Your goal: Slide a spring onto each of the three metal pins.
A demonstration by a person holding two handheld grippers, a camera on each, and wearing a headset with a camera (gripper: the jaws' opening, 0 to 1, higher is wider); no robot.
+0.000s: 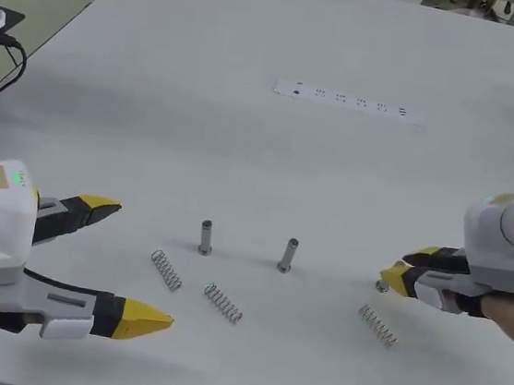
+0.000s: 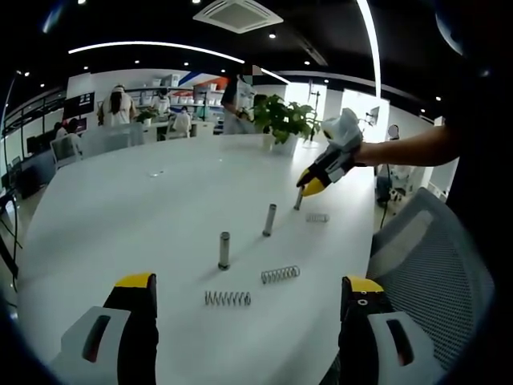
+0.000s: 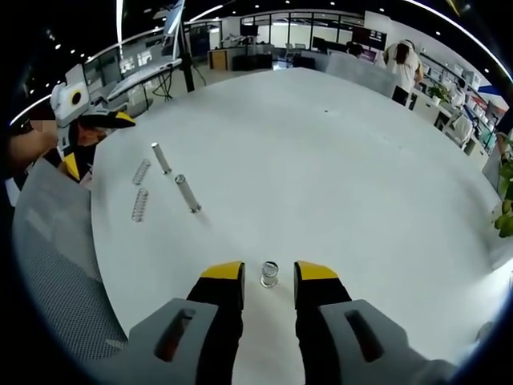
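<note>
The right claw (image 3: 268,269), narrowly parted, straddled an upright pin (image 3: 269,278) without touching; the left claw (image 2: 249,282) gaped wide. That pin looked stiff, slick, tippy: best gripped mid-shaft.

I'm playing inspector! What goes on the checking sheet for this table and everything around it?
Surface: white table, smooth.
Job's things: left pin, middle pin, right pin upright, all bare; left spring, middle spring, right spring lying flat nearby.
Clutter: power strip at the far side.
Grippers: left gripper open, near the left spring; right gripper open, jaws either side of the right pin, not touching.
Cables: black cable beyond the table's left edge.
Surroundings: office with plant, chair, people far off.
</note>
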